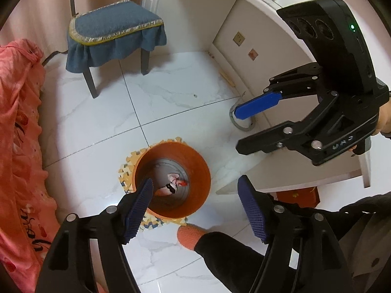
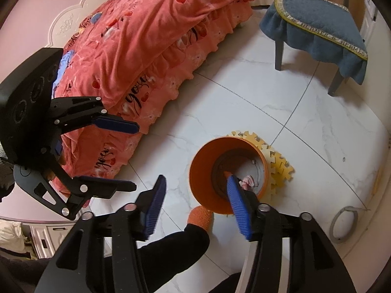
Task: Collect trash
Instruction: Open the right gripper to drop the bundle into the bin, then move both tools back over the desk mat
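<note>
An orange trash bin (image 1: 195, 161) stands on the white tiled floor on yellow foam mats (image 1: 127, 163); it also shows in the right wrist view (image 2: 202, 168). Crumpled pink-and-white trash (image 1: 172, 183) lies at its bottom, seen too in the right wrist view (image 2: 248, 180). My left gripper (image 1: 195, 195) is open and empty above the bin; it shows in the right wrist view (image 2: 133, 155) at left. My right gripper (image 2: 195, 190) is open and empty above the bin's near rim; it shows in the left wrist view (image 1: 238, 131) at right.
A bed with a coral quilt (image 2: 136, 48) is at the left. A blue-cushioned chair (image 1: 112, 31) stands beyond the bin. A white desk (image 1: 268, 48) is at the right, a grey ring (image 2: 343, 224) on the floor by it. The person's leg and orange slipper (image 1: 190, 236) are beside the bin.
</note>
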Demonstrator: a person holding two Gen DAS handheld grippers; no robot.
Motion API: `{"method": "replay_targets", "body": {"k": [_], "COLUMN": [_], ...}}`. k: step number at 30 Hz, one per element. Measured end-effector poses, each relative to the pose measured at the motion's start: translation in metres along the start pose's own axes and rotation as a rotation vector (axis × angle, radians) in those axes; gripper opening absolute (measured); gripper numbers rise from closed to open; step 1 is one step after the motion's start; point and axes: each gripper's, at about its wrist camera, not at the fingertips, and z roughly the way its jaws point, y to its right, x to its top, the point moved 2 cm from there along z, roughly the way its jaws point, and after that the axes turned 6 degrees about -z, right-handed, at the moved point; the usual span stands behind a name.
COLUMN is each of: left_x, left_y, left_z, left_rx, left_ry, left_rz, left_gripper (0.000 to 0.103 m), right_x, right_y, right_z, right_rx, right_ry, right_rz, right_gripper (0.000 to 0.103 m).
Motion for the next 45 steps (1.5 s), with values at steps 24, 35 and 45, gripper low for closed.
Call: {"method": "replay_targets", "body": {"k": [24, 35, 45], "left_x": [0.034, 0.074, 0.116], "left_y": [0.079, 0.181, 0.279], "left_z": [-0.093, -0.119, -0.086], "left_rx": [0.14, 0.067, -0.046], "left_ry": [0.126, 0.218, 0.198], "left_rz": [0.124, 0.334, 0.558], "left_gripper": [0.089, 0.097, 0.097], "right_x": [-0.023, -0.092, -0.197], "right_y": [-0.041, -0.02, 0.037], "right_z": [-0.156, -0.275, -0.353], "right_rx": [0.014, -0.092, -0.255], "right_ry": [0.217, 0.388, 0.496], "right_rz": [-0.045, 0.037, 0.271], "right_gripper": [0.09, 0.091, 0.091]}}
